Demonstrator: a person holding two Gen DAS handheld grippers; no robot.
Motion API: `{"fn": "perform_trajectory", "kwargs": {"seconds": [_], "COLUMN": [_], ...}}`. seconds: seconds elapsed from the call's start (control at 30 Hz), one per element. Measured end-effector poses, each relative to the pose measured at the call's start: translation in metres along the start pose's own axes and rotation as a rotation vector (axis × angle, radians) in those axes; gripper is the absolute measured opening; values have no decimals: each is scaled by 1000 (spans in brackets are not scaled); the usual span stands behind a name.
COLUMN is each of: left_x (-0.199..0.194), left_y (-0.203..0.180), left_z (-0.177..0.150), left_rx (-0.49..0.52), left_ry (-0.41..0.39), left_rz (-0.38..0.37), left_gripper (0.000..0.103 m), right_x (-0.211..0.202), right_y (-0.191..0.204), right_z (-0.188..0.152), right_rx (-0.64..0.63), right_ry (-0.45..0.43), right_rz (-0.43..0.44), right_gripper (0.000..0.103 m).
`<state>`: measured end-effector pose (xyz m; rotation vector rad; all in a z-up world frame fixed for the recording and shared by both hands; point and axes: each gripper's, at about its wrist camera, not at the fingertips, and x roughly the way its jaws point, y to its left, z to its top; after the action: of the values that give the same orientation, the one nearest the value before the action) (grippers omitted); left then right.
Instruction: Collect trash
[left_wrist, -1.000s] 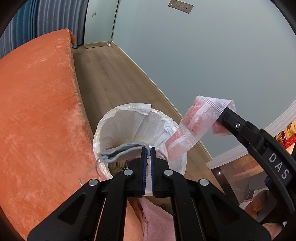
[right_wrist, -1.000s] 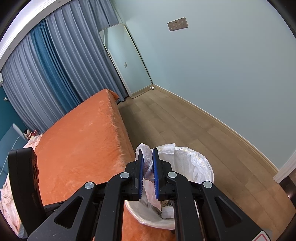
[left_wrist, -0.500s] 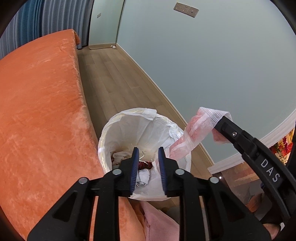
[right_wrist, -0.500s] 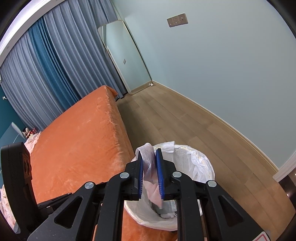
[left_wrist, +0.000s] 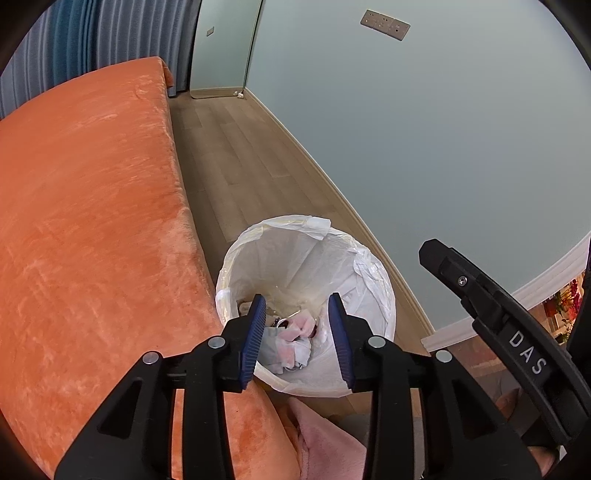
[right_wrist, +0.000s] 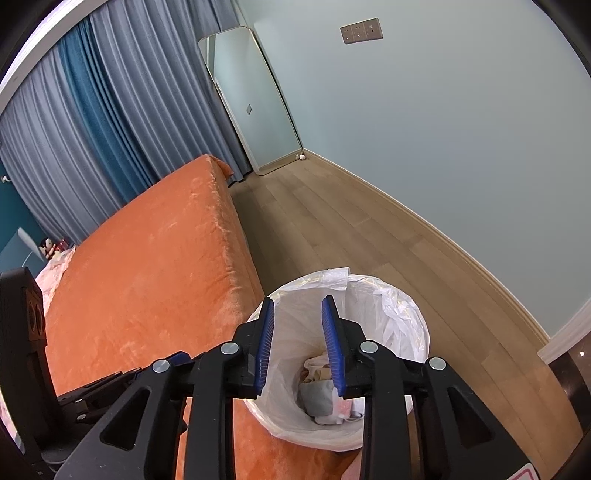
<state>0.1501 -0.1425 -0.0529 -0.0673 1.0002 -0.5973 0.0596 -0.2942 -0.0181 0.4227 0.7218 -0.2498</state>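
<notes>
Both grippers hung over the bin (left_wrist: 373, 295) and I had nothing in either one. My left gripper (left_wrist: 298, 332) had its blue pads spread wide, empty air between them, framing the crumpled trash (left_wrist: 291, 341) at the bottom of the white liner. My right gripper (right_wrist: 298, 343) was parted too, holding nothing, its fingers (right_wrist: 266, 332) hovering above the bin's rim on the side nearest the orange bed (right_wrist: 147, 266). The trash lay inside the bin: pinkish and white wads, with a grey piece showing in the right wrist view. The bin stood on the wooden floor (right_wrist: 351, 229), tight against the bed's edge, with the pale wall (left_wrist: 443, 147) beyond.
</notes>
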Motion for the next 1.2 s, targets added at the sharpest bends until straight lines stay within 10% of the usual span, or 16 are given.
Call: {"fn": "perform_trajectory", "kwargs": {"seconds": [0.9,1.2], "left_x": [-26,-37], "left_y": [19,24], "left_z": [-24,-48], "left_rx": [-17,-2], "left_ry": [-20,-48], "left_rz": [44,120], "left_gripper": [46,64], "right_x": [-2,-12], "right_y": [6,16], "right_z": [-39,-66], "right_rx": [-110,-173], "right_ry": [35,27], "right_rz": [-80,-110], "right_gripper": [38,62]}}
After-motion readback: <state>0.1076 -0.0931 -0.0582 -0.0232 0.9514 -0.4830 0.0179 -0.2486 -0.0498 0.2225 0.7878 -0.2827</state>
